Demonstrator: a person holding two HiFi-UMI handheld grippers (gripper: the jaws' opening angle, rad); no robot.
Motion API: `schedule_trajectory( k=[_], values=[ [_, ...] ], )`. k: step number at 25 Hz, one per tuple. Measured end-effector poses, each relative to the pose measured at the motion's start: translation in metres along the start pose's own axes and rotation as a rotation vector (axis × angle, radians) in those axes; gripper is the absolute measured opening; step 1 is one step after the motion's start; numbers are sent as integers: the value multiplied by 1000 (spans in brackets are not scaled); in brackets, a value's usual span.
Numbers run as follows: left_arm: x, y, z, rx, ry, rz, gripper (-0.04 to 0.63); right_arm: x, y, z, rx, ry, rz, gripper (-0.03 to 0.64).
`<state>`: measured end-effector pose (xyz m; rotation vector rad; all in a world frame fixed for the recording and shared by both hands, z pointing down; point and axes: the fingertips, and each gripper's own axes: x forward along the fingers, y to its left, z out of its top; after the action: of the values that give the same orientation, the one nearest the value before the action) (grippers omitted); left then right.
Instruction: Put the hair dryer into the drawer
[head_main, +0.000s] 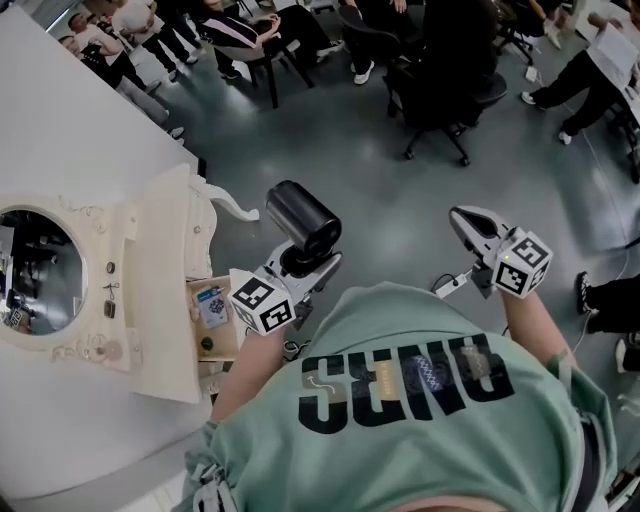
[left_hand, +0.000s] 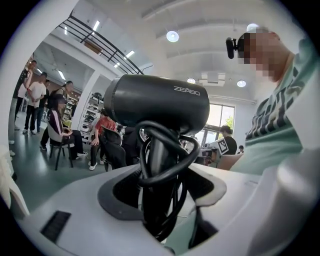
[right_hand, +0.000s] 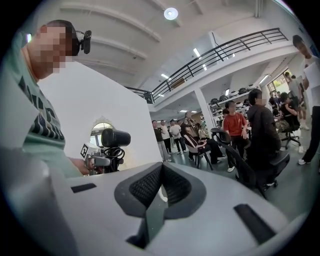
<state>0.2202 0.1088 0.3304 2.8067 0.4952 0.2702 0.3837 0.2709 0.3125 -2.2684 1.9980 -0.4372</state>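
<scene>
Left gripper view: hair dryer (left_hand: 157, 102) upright, handle clamped in left claw (left_hand: 162, 189).

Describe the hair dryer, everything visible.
The hair dryer is black, matte plastic by its look, with a stubby barrel that bears pale lettering. Its black cord is looped around the handle. The left gripper clamps that handle and holds it upright in the air, barrel on top, apart from the cream vanity.

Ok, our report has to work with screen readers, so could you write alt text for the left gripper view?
The left gripper grips a black hair dryer upright by its handle, its cord looped round the handle. Behind are seated and standing people in a bright hall.
</scene>
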Motion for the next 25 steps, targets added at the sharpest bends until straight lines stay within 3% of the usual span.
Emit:
schedule_trajectory(
  k=[7, 10, 19, 25],
  values=[
    [73, 8, 20, -76, -72, 75, 267, 20, -77, 41, -26, -8, 107, -6],
    [84, 12, 20, -67, -55, 98, 267, 29, -91, 47, -27, -10, 119, -6],
    [69, 35, 2, -34, -44, 109, 267, 40, -86, 33, -45, 8, 88, -6],
    [18, 55, 2, -36, -62, 208, 267, 85, -46, 44, -94, 42, 176, -6]
  ],
)
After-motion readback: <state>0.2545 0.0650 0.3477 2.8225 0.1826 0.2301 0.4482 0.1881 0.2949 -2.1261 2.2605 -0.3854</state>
